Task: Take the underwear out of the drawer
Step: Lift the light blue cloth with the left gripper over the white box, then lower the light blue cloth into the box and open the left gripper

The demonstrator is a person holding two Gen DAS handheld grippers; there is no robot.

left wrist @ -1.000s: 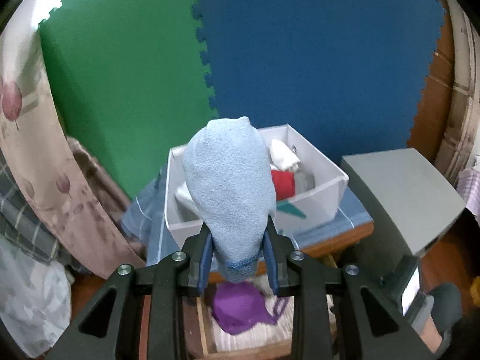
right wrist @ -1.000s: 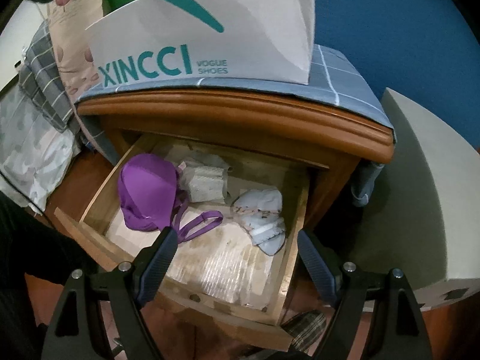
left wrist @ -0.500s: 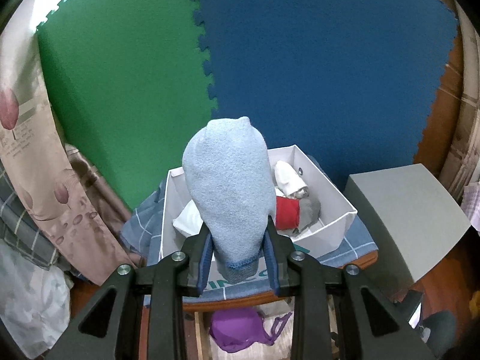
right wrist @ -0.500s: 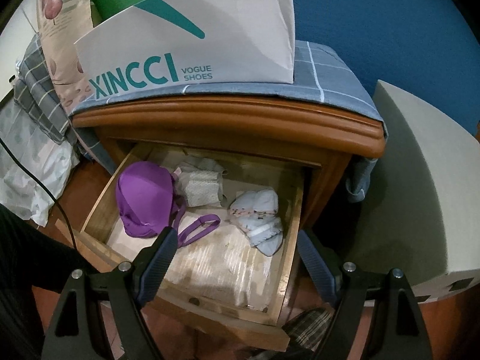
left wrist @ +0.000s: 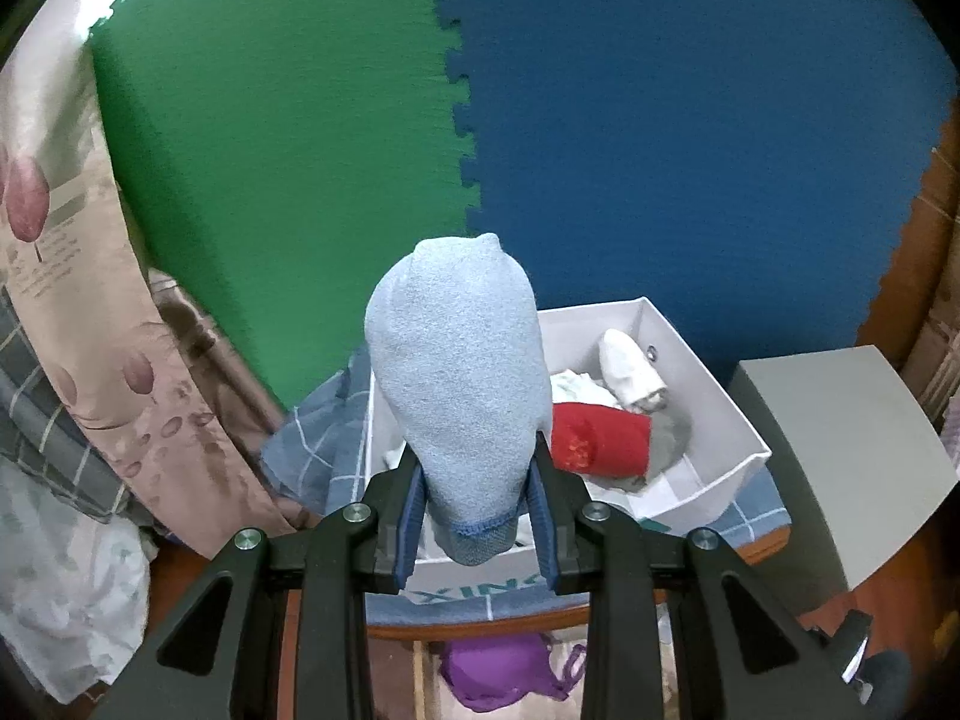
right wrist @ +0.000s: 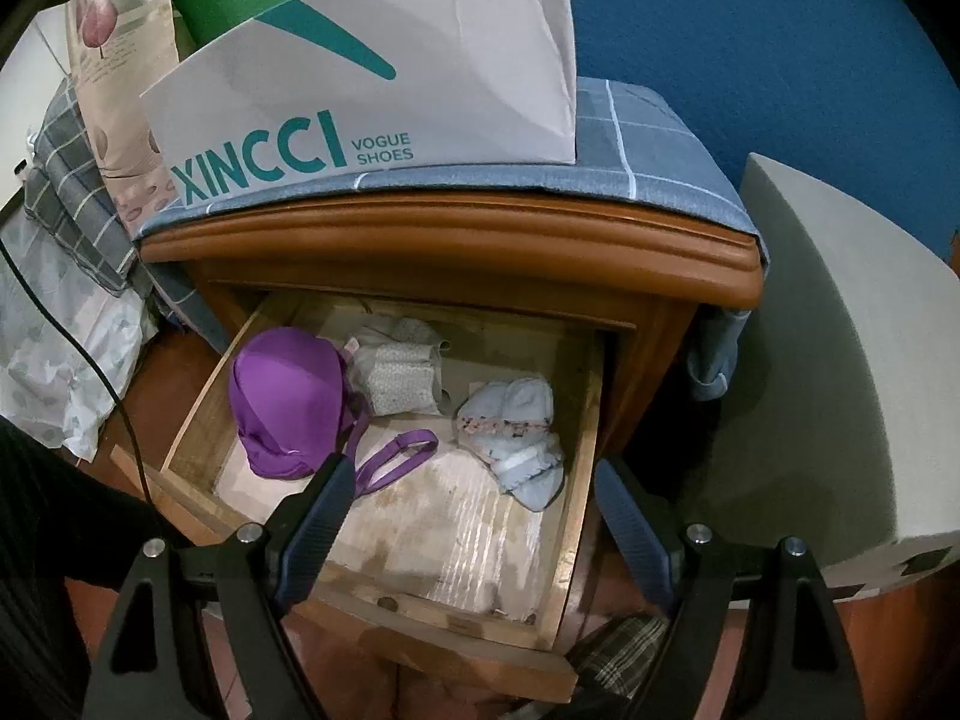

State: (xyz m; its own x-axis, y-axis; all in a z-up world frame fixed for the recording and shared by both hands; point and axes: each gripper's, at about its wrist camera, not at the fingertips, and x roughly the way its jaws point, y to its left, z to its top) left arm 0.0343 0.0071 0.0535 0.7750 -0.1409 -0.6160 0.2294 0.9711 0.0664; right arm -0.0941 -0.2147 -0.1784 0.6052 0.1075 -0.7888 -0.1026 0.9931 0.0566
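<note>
My left gripper point(left wrist: 477, 510) is shut on a rolled light-blue underwear point(left wrist: 459, 384), held above the near left part of the white shoe box point(left wrist: 708, 372). The box holds a red roll point(left wrist: 600, 447), a white roll point(left wrist: 630, 369) and grey cloth. In the right wrist view the wooden drawer point(right wrist: 576, 462) stands open below the nightstand top. Inside lie a purple bra point(right wrist: 288, 399), a grey-white folded piece point(right wrist: 396, 372) and a pale-blue patterned piece point(right wrist: 516, 426). My right gripper point(right wrist: 468, 516) hangs open over the drawer's front part, touching nothing.
The shoe box point(right wrist: 384, 78) stands on a blue checked cloth point(right wrist: 648, 150) covering the nightstand. A grey block point(right wrist: 840, 360) stands to the right. Floral fabric point(left wrist: 72, 276) and checked bedding point(right wrist: 66, 204) lie to the left. Green and blue foam mats point(left wrist: 660, 138) cover the wall behind.
My left gripper has carried the light-blue underwear forward and slightly up, from over the drawer's front toward the shoe box. The right gripper has stayed in place, open.
</note>
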